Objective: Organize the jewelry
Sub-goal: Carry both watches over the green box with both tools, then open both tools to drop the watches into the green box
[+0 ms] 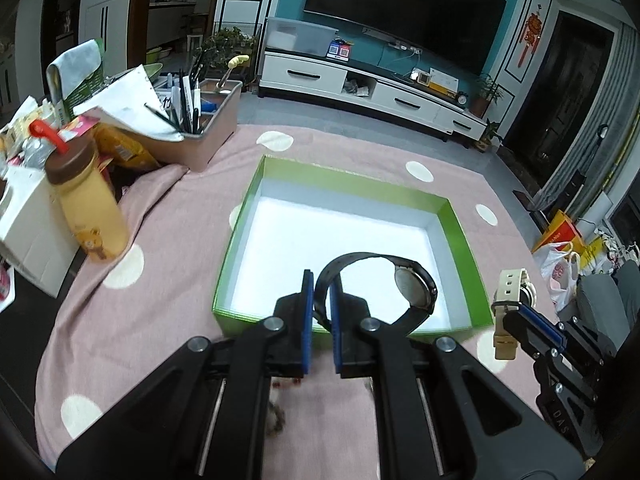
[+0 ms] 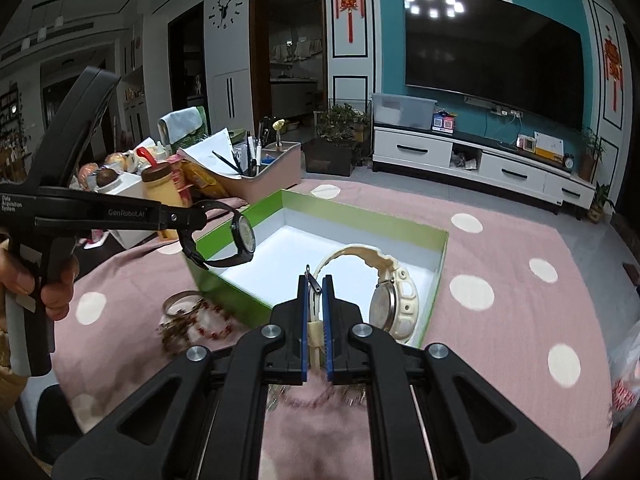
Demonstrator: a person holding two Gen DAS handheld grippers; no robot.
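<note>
- Left claw (image 1: 321, 312) is pinching the strap of a black watch (image 1: 414, 288); jaws are nearly shut on the band, and the dial is hanging out over the near part of the box.
- Right claw (image 2: 316, 320) is clamping a cream watch (image 2: 394, 306) by its strap, jaws closed tight on it; the watch face is dangling over the near right corner of the box.
- Green box (image 1: 460, 232) is sitting open on the pink dotted cloth (image 1: 168, 240) covering the desk. Its white floor is showing bare: nothing is lying inside it yet.
- Both watches are hanging clear of the box floor, so neither is counting as stowed.
- Bracelets and beads (image 2: 196, 320) are lying loose on the cloth, near left of the box, beside a silver bangle (image 2: 178, 302); more small pieces are showing blurred under the right claw.
- Judgement: the job is standing at an early stage. Two watches are being carried toward the box; setting them down is pending, and the loose pile is waiting after that.
</note>
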